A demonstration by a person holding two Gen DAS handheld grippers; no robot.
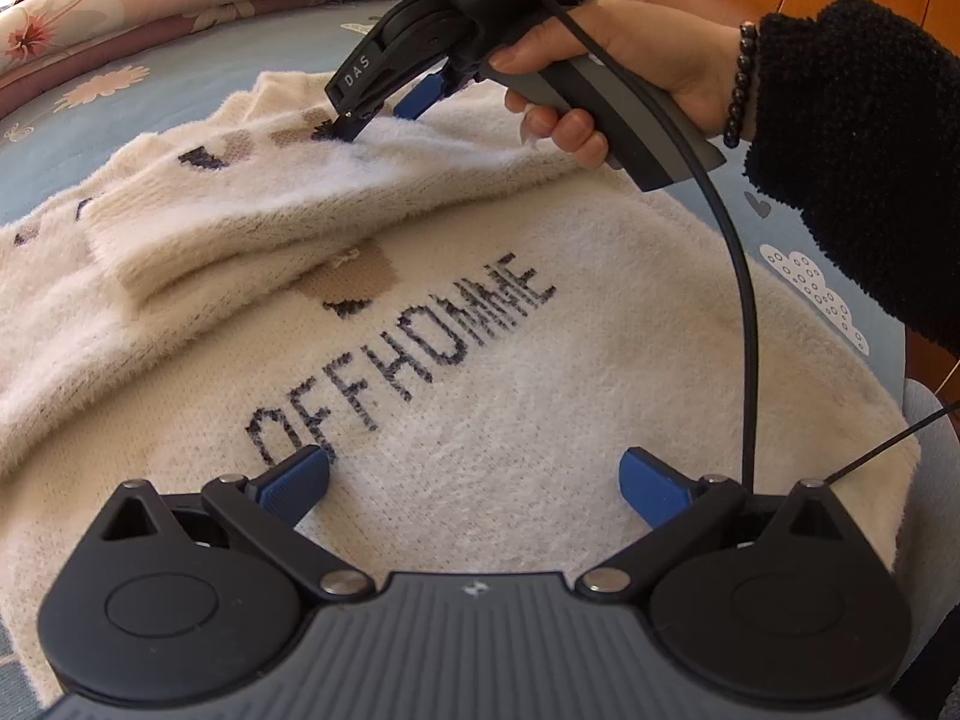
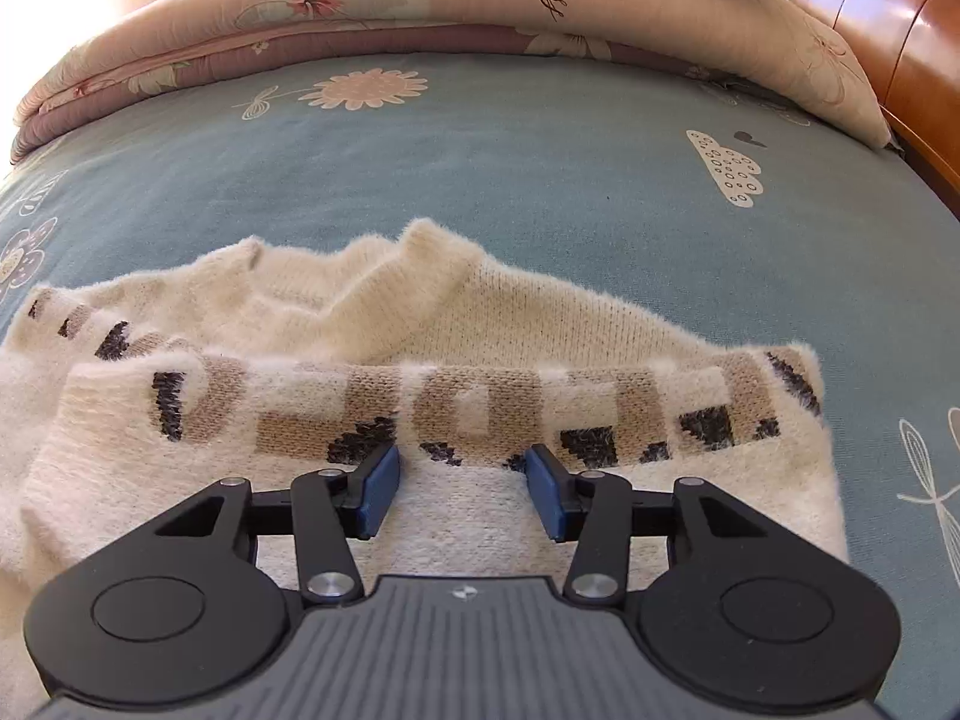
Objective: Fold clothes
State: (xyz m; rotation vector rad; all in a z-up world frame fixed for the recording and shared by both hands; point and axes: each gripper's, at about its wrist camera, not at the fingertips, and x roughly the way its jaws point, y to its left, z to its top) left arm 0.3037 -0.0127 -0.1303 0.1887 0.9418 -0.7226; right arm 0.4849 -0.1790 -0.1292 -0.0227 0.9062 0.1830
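Cream fuzzy sweater (image 1: 480,360) lies flat on the bed (image 2: 510,168), one sleeve (image 2: 420,408) folded across. Soft, floppy, light; pinch hem or shoulder edges. Left gripper (image 1: 474,480) jaws wide, empty; right gripper (image 2: 462,492) jaws half-parted, gripping nothing.

Sleeve (image 1: 240,222) folded across sweater (image 1: 480,390)

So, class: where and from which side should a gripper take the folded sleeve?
Probably at the sleeve's ribbed cuff. It is the free end, lying flat on the sweater, so come from above at the cuff end and pinch that edge.
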